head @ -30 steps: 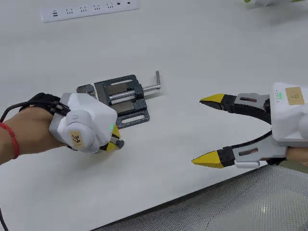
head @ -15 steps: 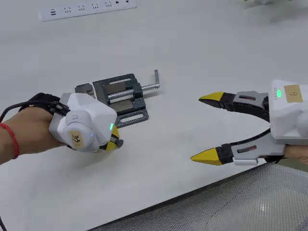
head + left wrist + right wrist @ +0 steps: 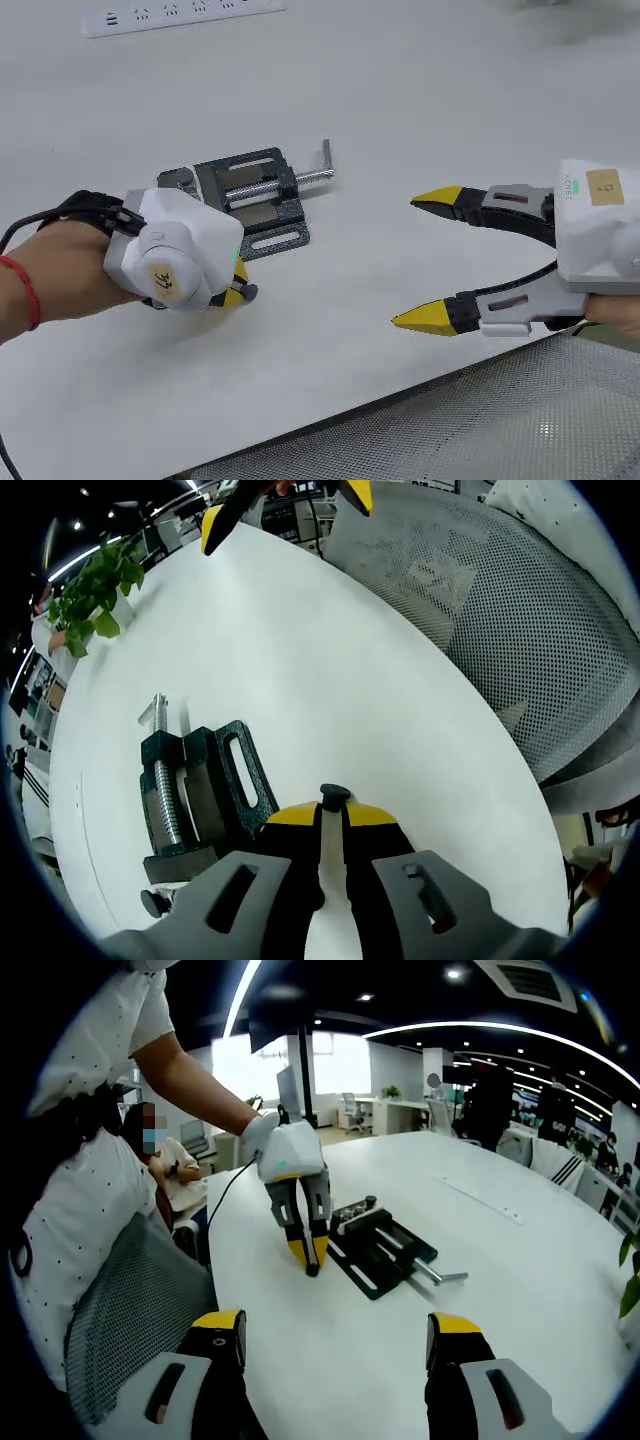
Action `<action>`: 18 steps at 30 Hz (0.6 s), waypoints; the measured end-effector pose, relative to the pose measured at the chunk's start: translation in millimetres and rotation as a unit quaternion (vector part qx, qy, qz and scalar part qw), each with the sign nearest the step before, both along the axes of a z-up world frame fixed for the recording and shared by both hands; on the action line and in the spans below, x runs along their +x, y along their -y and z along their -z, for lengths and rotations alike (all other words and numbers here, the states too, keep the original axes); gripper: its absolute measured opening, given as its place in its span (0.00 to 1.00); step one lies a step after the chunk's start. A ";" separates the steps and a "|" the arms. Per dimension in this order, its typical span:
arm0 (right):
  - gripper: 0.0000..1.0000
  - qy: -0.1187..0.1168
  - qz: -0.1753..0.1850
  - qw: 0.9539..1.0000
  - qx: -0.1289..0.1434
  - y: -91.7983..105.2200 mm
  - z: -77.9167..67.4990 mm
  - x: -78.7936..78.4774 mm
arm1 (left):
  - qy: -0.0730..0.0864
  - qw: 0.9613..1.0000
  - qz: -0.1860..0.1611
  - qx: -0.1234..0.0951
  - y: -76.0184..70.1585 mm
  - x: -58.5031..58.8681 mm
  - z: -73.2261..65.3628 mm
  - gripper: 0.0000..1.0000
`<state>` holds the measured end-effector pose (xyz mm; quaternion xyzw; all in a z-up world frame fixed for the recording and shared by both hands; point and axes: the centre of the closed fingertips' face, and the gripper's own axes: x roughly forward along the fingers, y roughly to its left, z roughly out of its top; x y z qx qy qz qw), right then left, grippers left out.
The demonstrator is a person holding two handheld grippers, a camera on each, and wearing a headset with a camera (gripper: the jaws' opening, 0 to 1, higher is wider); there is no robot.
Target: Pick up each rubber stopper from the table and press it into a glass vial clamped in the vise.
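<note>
One small dark stopper (image 3: 334, 796) sat pinched in the closed tips of my left tool (image 3: 333, 818), just beside the vise (image 3: 205, 780); right tool (image 3: 430, 258) gaped wide. Looked like light, squashy rubber, best held by its sides.

Bright, even light from above floods the white table (image 3: 420, 120) in the head view. We see only soft, pale shadows: one toward 6 o'clock under the left hand-held gripper (image 3: 240, 294), and a thin one along the vise (image 3: 250, 200). The power strip (image 3: 180, 15) at 11 o'clock is washed out and slightly blurred. Both gripper views bend hard at their edges. In the right gripper view a window (image 3: 345, 1065) at 12 o'clock blows out white. In the left gripper view the rubber stopper (image 3: 334, 796) pinched near centre looks sharp.
</note>
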<state>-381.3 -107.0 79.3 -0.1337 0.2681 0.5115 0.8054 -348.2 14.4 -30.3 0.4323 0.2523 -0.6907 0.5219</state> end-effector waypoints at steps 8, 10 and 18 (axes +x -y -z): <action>0.71 0.003 -0.009 1.000 0.002 -6.0 -5.3 1.5 | -0.013 0.996 -0.071 -0.045 3.7 4.3 -24.5 0.04; 0.71 0.006 -0.013 1.000 0.004 -10.1 -9.9 3.4 | -0.023 0.992 -0.106 -0.072 6.9 3.7 -39.0 0.04; 0.67 0.008 -0.036 0.999 0.026 -39.1 -39.1 16.5 | -0.076 0.954 -0.238 -0.168 6.5 -0.8 -89.5 0.04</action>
